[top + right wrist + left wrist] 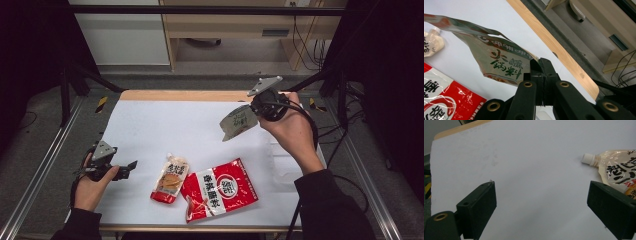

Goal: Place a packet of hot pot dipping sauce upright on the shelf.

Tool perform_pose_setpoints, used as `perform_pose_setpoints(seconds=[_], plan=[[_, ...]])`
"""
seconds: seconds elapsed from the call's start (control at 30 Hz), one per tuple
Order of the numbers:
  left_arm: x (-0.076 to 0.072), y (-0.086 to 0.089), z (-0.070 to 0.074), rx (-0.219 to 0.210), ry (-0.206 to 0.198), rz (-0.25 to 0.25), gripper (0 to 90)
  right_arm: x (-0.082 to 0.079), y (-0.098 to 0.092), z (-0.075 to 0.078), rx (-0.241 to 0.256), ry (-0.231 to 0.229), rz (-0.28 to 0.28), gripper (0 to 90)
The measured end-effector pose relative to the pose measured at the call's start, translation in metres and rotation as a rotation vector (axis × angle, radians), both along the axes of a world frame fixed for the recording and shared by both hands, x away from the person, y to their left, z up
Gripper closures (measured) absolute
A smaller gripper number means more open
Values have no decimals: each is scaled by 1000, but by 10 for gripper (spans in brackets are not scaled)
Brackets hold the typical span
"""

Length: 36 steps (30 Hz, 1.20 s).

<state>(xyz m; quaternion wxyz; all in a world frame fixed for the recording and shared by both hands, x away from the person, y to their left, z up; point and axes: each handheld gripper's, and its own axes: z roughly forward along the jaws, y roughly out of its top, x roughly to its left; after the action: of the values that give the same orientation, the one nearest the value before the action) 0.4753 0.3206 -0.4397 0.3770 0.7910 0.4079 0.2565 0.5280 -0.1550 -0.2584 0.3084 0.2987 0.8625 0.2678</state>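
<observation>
White paper is covering the table, with three pouches showing. Held aloft at two o'clock is the tan sachet with green lettering, pinched by one corner in the right gripper, whose jaws are closing tight on it (its far end is running out of the right gripper view). Lying at six o'clock are one spouted pouch and one red-and-white packet. At eight o'clock the left gripper is gaping wide, holding nothing.

A lab recording bay. A black metal frame surrounds the paper-covered worktop. At two o'clock, loose cables hang beside plain wooden furniture.
</observation>
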Motion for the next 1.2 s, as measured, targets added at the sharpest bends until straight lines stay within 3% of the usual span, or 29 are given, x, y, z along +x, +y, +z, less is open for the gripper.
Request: perform_pose_setpoints(seconds=[0.67, 1.2], plan=[[0, 2, 0, -3, 2, 10, 89, -1, -61, 9, 30, -10, -149, 900], [0, 2, 0, -3, 0, 11, 89, 6, -95, 2, 43, 11, -252, 900]])
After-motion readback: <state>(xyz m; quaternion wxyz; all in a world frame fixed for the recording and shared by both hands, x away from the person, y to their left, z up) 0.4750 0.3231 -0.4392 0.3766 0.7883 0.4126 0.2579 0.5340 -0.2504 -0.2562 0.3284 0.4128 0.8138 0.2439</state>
